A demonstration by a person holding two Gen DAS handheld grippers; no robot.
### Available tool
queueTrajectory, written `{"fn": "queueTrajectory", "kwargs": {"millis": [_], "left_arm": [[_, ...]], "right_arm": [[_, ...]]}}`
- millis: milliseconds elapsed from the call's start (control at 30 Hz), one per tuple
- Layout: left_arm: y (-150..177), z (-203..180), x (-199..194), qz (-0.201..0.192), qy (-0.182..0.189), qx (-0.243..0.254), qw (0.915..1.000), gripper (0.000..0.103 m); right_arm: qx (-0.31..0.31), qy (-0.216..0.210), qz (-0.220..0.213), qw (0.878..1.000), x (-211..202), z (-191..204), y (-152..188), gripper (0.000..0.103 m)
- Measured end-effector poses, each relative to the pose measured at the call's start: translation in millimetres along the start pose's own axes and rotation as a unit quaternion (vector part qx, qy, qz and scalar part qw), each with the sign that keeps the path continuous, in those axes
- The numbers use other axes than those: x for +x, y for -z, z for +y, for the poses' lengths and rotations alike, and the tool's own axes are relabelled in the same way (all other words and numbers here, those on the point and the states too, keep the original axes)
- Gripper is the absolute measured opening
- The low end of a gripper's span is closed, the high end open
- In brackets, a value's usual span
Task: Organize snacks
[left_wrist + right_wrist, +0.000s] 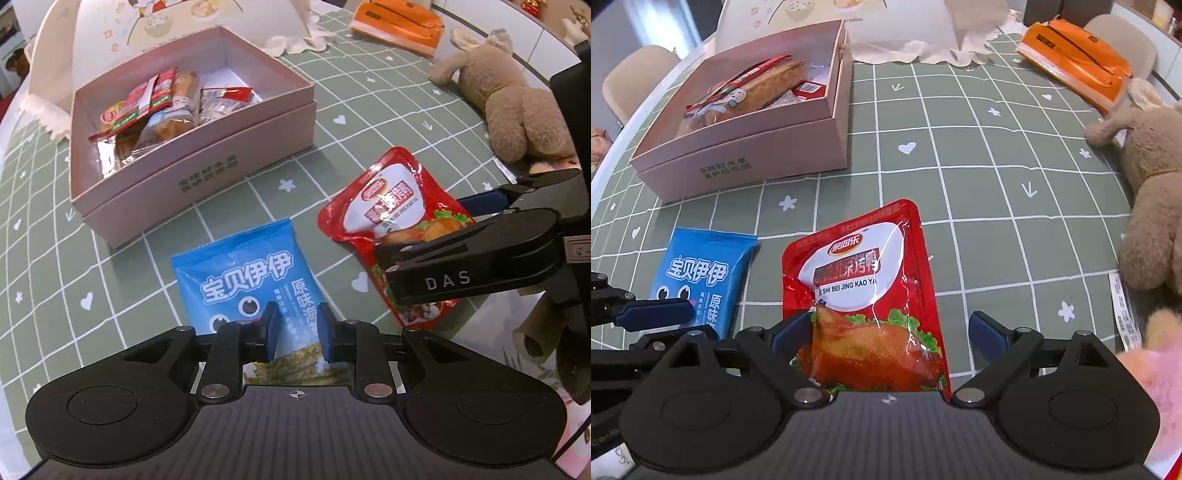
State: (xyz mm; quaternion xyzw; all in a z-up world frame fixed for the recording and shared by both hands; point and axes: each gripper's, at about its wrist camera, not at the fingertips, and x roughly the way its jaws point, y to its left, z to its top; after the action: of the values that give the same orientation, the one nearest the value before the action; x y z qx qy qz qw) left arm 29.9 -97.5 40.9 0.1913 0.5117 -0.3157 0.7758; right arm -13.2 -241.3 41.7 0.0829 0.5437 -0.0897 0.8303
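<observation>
While both packets lie flat on the green checked tablecloth (979,155), each gripper is lined up over its own item, and neither has a grip yet. The left gripper (295,328) hangs over the near end of the blue packet (243,280), its blue pads (271,325) spread a narrow way apart with the packet visible between them; nothing is pinched. The right gripper (892,332) straddles the red pouch (864,291) with its jaws spread wide, the left pad at the pouch's edge and the right pad standing off to the side.

Recommended procedure, judged from this layout:

1. Lower each gripper until the pads reach the cloth on both sides of the packet.
2. Close slowly. A flat foil packet will likely buckle upward, giving the pads a ridge to hold.
3. Center the red pouch first; the offset invites a slipping corner grip.
4. Lift clear of the wall of the pink box (746,147), which stands beyond both packets and already contains several snacks.
5. Place each packet in the free space inside the box.

Keep the two grippers apart during the lift, as they sit just beside one another.
</observation>
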Motion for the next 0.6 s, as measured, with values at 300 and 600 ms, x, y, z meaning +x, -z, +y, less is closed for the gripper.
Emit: {"fn": "queueTrajectory", "kwargs": {"millis": [300,600], "left_arm": [[4.2,-29.4,3.0,-0.001,0.009,0.072,0.9974,0.031],[4.7,-5.9,6.1,0.0,-0.082,0.08,0.9934,0.036]], "right_arm": [[-0.01,0.0,0.004,1.0,1.6,0.1,-0.9,0.097],[0.003,0.03,0.035,0.999,-3.6,8.9,4.0,0.097]]}}
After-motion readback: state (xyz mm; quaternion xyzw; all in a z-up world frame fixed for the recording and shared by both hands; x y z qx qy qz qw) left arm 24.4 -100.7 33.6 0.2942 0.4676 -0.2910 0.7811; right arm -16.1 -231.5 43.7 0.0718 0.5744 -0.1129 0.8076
